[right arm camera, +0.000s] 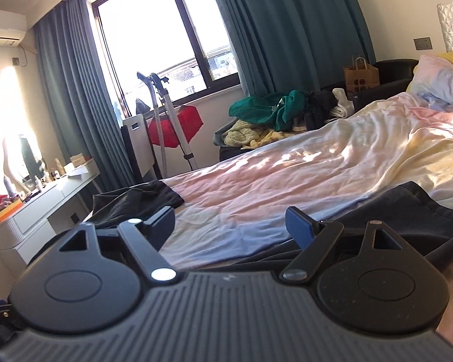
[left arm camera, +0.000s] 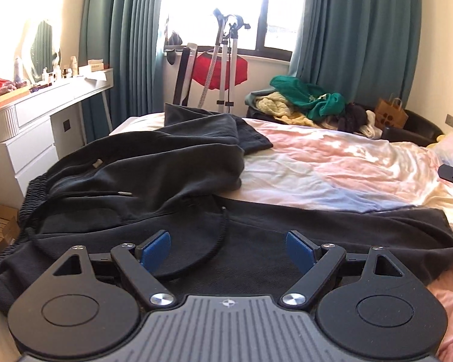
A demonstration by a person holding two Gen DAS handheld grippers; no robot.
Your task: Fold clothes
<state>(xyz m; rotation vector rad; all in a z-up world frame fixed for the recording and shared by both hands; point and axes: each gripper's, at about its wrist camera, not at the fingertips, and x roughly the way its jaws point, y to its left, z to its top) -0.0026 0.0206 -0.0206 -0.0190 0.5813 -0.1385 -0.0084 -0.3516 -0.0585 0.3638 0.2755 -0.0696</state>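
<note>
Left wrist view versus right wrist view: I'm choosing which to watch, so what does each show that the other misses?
Only the left wrist view shows the black pants' waistband and drawstring. Only the right wrist view shows the air conditioner and pillow. Both show the bed sheet, window and green garment.

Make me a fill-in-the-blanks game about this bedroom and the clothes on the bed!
1. The black trousers lie spread on the ____.
2. The curtains beside the window are ____ in colour.
3. The jaws of the left hand-held gripper are ____, holding nothing.
4. In the clothes pile beyond the bed, the top garment is ____.

Missing words: bed; teal green; open; green
</note>
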